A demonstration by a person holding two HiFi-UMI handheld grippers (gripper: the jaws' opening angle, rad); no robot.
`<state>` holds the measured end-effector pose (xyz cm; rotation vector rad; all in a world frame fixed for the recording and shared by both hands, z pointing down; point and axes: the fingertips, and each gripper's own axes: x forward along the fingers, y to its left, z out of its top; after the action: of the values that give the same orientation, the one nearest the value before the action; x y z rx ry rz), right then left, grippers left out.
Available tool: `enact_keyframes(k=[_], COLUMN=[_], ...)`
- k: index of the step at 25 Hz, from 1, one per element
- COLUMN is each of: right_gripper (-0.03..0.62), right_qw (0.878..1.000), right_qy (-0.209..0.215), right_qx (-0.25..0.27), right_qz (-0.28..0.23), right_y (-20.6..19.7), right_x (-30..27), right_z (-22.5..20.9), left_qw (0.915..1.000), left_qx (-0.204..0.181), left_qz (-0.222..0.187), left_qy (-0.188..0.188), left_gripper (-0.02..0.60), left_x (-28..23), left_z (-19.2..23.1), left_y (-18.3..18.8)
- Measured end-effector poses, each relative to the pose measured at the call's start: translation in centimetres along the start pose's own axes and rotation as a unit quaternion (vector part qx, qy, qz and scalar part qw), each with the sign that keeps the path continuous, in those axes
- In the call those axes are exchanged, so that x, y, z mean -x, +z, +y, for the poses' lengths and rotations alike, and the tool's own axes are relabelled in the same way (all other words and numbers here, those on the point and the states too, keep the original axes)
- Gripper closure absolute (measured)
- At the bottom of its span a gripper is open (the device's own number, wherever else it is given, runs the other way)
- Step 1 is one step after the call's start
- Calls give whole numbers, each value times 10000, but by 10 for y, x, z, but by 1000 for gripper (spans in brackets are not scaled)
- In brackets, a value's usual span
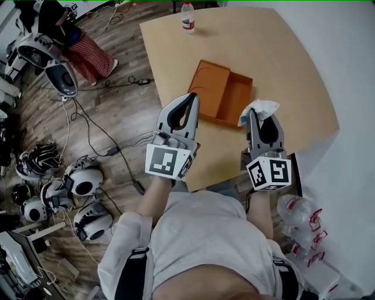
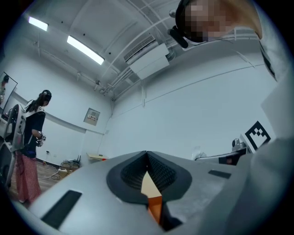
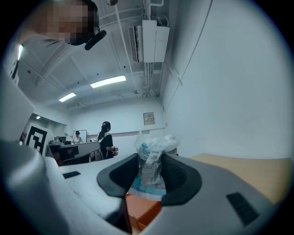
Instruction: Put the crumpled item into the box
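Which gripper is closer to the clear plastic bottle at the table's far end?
Left. The left gripper is almost straight in line with the clear plastic bottle; the right gripper, holding the crumpled white wrapper, is farther away, off to the right.

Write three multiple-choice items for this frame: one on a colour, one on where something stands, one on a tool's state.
1. What colour is the open box on the table?
A blue; B orange; C green.
2. Where does the water bottle stand?
A at the table's far edge, beyond the box; B on the floor; C inside the box.
3. How is the right tool?
A open and empty; B shut with nothing in it; C shut on a crumpled white wrapper.

Answers:
1 B: the head view shows its walls and bottom orange.
2 A: it stands upright on the wood past the box.
3 C: the right gripper view shows the wrapper pinched between its jaws.
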<state>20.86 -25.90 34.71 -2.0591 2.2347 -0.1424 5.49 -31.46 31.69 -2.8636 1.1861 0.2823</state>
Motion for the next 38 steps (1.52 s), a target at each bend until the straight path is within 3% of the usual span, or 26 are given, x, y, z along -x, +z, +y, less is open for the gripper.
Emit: enact_keyframes(k=[12, 24, 38], right_gripper=[451, 451, 451], right_qw=[9954, 9814, 9566], right_qy=[898, 1690, 2064], right_qx=[-89, 77, 66], right_qz=[314, 903, 2054], right_y=[-11, -36, -118], right_x=[-39, -73, -94], right_z=[-31, -54, -53], left_qw=[9960, 9846, 9750], left_qx=[-175, -209, -133], left_qz=[55, 28, 236], left_qy=[878, 1734, 2206], left_gripper=[568, 568, 568], left_x=[-12, -23, -18], left_z=[-11, -22, -14], left_y=[-7, -18, -43])
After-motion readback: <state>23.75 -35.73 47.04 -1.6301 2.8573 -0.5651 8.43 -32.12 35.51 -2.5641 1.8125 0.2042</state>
